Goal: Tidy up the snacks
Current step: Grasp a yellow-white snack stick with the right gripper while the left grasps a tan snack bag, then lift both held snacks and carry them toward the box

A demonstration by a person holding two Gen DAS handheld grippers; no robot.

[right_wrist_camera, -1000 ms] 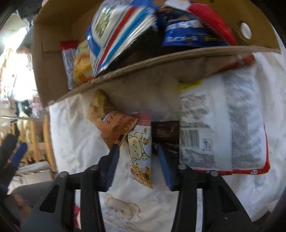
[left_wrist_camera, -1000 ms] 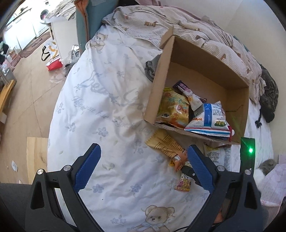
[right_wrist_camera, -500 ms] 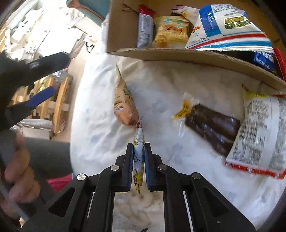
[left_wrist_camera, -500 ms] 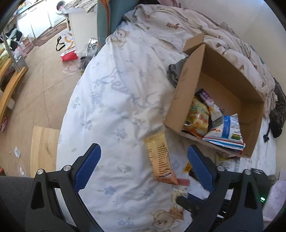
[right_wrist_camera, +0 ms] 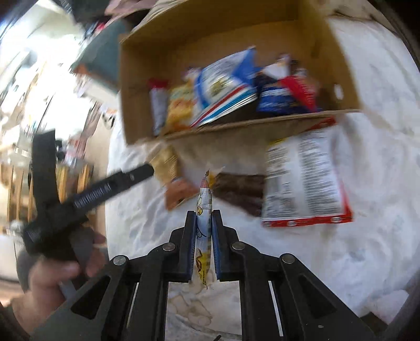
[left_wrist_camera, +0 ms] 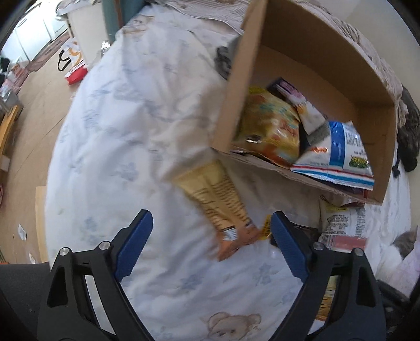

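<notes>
A cardboard box (left_wrist_camera: pixel 375 86) (right_wrist_camera: pixel 136 86) lies on the bed with several snack packs inside. My right gripper (right_wrist_camera: pixel 204 217) is shut on a small cartoon snack pack (right_wrist_camera: pixel 203 209), held edge-on above the sheet in front of the box. My left gripper (left_wrist_camera: pixel 211 223) is open and empty, low over a yellow-orange snack pack (left_wrist_camera: pixel 223 202) (right_wrist_camera: pixel 173 178) that lies on the sheet before the box. A dark brown pack (right_wrist_camera: pixel 241 191) and a white-and-red bag (right_wrist_camera: pixel 304 181) (left_wrist_camera: pixel 341 223) lie beside it.
The bed has a white floral sheet (left_wrist_camera: pixel 126 147) and a beige blanket (left_wrist_camera: pixel 210 15) behind the box. The wooden floor (left_wrist_camera: pixel 31 105) with a red-and-white bag (left_wrist_camera: pixel 73 68) is to the left. The person's hand holding the left gripper (right_wrist_camera: pixel 86 194) shows in the right wrist view.
My right gripper closed on the cartoon pack and lifted it toward the box. My left gripper swung closer to the box and the yellow-orange pack, staying open.
</notes>
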